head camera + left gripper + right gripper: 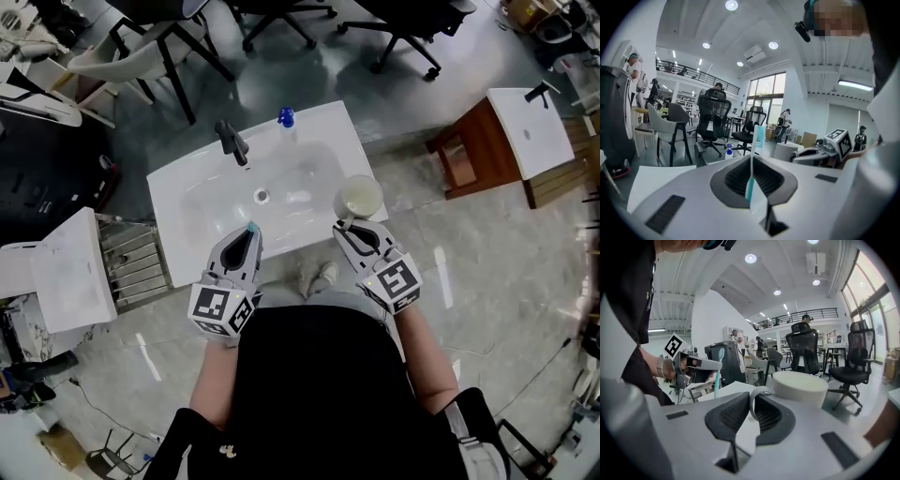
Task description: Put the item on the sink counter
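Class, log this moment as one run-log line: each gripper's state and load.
left gripper: shut on toothbrush | right gripper: shut on mug by handle | place: sink front edge

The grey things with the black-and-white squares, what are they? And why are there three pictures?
They are hand tools, not a robot. A person holds one gripper in each hand and pinches things between its two jaws. The head view comes from a camera on the person's head, looking down at a white sink with a dark faucet and a blue-capped bottle behind the basin. The other two pictures come from small cameras riding on each gripper. The left gripper is shut on a toothbrush, which stands upright with its teal bristles on top. The right gripper is shut on the handle of a white mug at the sink's right edge.
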